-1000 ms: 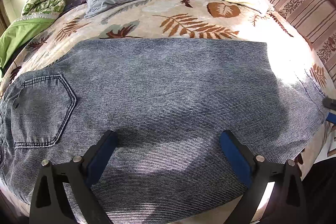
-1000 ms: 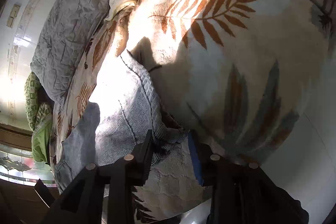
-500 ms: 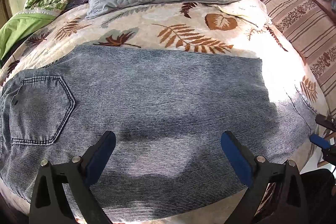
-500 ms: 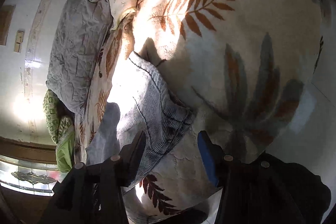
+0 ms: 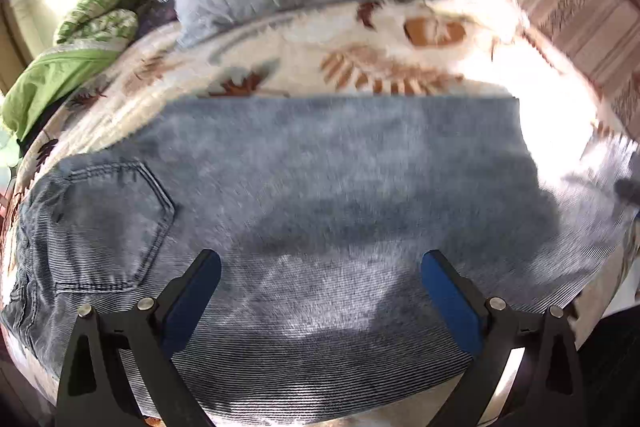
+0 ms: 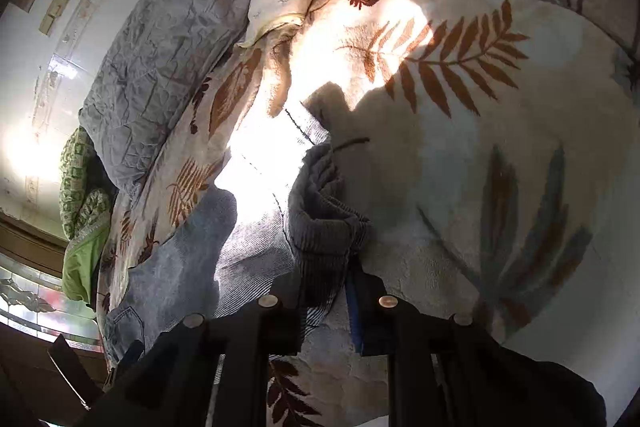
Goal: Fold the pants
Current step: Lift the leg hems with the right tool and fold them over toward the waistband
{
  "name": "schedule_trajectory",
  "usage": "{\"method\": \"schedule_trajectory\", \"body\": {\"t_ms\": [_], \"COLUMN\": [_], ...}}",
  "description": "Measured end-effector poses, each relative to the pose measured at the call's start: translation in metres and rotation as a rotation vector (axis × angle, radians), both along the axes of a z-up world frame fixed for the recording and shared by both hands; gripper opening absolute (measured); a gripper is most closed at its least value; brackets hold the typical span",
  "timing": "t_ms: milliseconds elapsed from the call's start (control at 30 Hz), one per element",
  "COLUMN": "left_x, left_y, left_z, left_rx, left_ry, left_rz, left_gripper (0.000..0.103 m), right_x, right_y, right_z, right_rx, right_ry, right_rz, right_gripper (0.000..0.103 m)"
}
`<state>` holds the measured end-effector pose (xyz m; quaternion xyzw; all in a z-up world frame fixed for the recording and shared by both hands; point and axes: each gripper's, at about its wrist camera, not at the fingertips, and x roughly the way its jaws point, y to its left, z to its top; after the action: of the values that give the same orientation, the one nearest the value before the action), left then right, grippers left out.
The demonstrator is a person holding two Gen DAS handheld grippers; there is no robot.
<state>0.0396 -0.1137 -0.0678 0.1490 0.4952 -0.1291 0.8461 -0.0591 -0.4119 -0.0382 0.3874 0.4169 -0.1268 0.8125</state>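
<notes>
Fingers on the right gripper point(image 6: 326, 291) have closed up a lot compared with half a second ago, when they were spread with the hem just sitting between them. Now they're pinched on the leg end of the jeans point(image 6: 320, 227), and the denim bunches up right ahead of the tips. So the grab looks done on that side.

Left gripper point(image 5: 320, 291) is wide open with nothing in it, hovering over the middle of the jeans point(image 5: 320, 187), same spread as before. Back pocket point(image 5: 100, 223) sits off past its left finger and the leg end runs out beyond the right finger. That view has gone blurry, so I'd guess that hand is on the move.

Jeans are laid out flat along the blanket point(image 5: 400, 75), already doubled leg over leg from what I can tell. With the hem gripped, my guess is the next bit is carrying it toward the waistband.
</notes>
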Motion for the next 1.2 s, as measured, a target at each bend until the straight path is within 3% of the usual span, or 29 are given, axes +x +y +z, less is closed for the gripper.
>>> {"method": "schedule_trajectory", "body": {"t_ms": [167, 233, 267, 333, 467, 600, 800, 867, 967, 1100, 1200], "left_x": [0.003, 0.005, 0.006, 0.005, -0.002, -0.011, -0.016, -0.015, -0.015, -0.018, -0.014], "left_y": [0.007, 0.014, 0.021, 0.041, 0.113, 0.191, 0.237, 0.231, 0.207, 0.165, 0.131], "left_z": [-0.003, 0.002, 0.006, 0.017, 0.049, 0.069, 0.068, 0.07, 0.079, 0.09, 0.067], "left_rx": [-0.054, -0.102, -0.137, -0.226, -0.328, -0.354, -0.354, -0.362, -0.382, -0.379, -0.314], "left_ry": [0.011, 0.035, 0.044, 0.06, -0.025, -0.105, -0.103, -0.106, -0.107, -0.129, -0.055], "left_rz": [0.012, 0.021, 0.039, 0.083, 0.24, 0.415, 0.496, 0.477, 0.409, 0.298, 0.221], "left_gripper": [0.102, 0.099, 0.093, 0.09, 0.09, 0.09, 0.09, 0.09, 0.09, 0.09, 0.09], "right_x": [0.013, 0.019, 0.022, 0.027, 0.038, 0.047, 0.059, 0.051, 0.043, 0.038, 0.048], "right_y": [0.034, 0.058, 0.071, 0.105, 0.187, 0.264, 0.318, 0.308, 0.277, 0.231, 0.196], "right_z": [0.051, 0.077, 0.09, 0.114, 0.132, 0.103, -0.009, 0.0, 0.018, 0.024, -0.005], "right_rx": [-0.157, -0.212, -0.236, -0.298, -0.35, -0.361, -0.284, -0.264, -0.129, -0.032, 0.048], "right_ry": [-0.09, -0.148, -0.182, -0.249, -0.343, -0.327, -0.088, -0.169, -0.238, -0.283, -0.165], "right_rz": [0.078, 0.134, 0.165, 0.239, 0.432, 0.63, 0.812, 0.78, 0.719, 0.577, 0.485], "right_gripper": [0.016, 0.016, 0.016, 0.016, 0.016, 0.016, 0.028, 0.033, 0.06, 0.06, 0.06]}}
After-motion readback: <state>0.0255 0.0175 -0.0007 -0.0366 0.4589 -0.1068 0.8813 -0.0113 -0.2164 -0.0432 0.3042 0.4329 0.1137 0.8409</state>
